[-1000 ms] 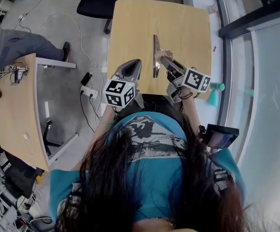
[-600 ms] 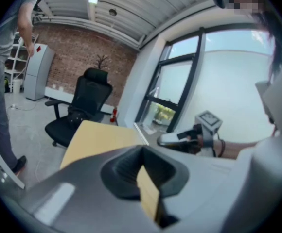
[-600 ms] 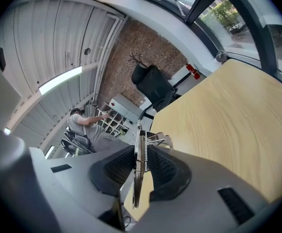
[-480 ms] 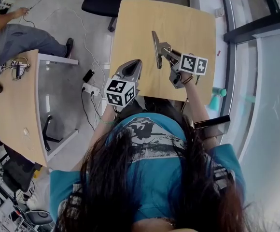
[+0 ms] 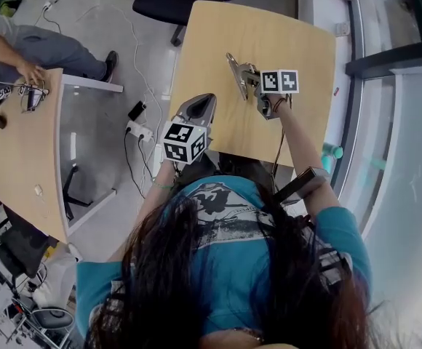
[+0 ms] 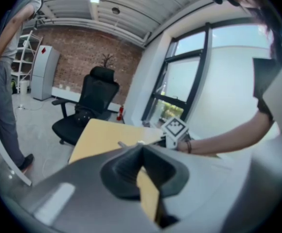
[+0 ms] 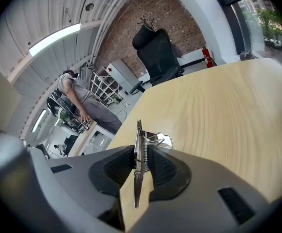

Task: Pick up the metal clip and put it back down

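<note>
Over the pale, round-cornered wooden desk (image 5: 284, 42) is where the action sits. By my read this is the put-down half of the job: the lift looks done and the set-down is not yet finished. What the next move calls for is an easy lowering until the load rests on the wood. Only then comes the release, so nothing springs or skids.

Now the tools. The left grey claw (image 5: 204, 104), marker cube at its back, hangs by the desk's near edge on the left side. It is well apart from the work, jaws brought together with nothing between them, just a sliver of desk showing beneath the pads. The right grey claw (image 5: 253, 78) is out over the middle of the desk and angled downward. Its jaws are partway closed and clamped firmly on the prize.

And the prize itself: the silver metal spring clip (image 7: 139, 152), held edge-on between the black ribbed pads (image 7: 117, 166). Its wire handles poke out ahead toward the desk. Whether its far end touches the wood yet, I can't tell from here.
</note>
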A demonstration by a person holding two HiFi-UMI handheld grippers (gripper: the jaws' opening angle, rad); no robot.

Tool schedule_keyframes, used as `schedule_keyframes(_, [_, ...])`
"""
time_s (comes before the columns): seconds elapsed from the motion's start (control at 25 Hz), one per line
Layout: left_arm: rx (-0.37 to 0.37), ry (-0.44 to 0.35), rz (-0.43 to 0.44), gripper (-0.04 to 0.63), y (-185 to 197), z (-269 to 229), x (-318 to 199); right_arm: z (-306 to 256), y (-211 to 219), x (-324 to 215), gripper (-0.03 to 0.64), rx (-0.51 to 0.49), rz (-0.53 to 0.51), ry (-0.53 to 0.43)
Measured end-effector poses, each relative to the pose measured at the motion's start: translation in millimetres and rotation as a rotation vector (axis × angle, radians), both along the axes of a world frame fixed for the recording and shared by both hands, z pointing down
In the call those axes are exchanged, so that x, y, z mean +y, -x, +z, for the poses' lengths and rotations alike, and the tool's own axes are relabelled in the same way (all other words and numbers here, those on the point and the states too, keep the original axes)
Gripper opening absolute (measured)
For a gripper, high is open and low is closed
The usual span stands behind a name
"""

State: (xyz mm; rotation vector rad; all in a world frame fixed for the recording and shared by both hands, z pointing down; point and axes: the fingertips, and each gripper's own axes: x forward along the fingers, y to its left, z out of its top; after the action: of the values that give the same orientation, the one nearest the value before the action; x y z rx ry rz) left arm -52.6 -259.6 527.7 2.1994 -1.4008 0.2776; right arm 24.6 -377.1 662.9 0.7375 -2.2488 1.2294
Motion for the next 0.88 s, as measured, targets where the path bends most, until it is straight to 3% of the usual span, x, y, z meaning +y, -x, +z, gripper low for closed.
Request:
schedule_keyframes(0.32, [-0.002,0.024,-0.037,0.002,12,8,5,33,4,-4,0.095,0.039,-0.018,0.052])
schedule_keyframes(0.48, [-0.002,0.029,-0.052,0.003,16,9,7,36,6,-5,0.095,0.026,-0.007,0.066])
schedule_keyframes(0.68, [0.004,0.025,-0.067,0.003,21,7,11,41,6,-4,0.095,-0.045,0.059,0.174])
schedule_keyframes(0.8, [0.009,0.026,-0.069,0.003,22,7,15,39,4,-7,0.103,-0.032,0.079,0.147])
schedule_keyframes(0.88, [0.007,0.026,-0.065,0.002,23,7,19,37,0,-10,0.143,-0.002,0.099,0.112])
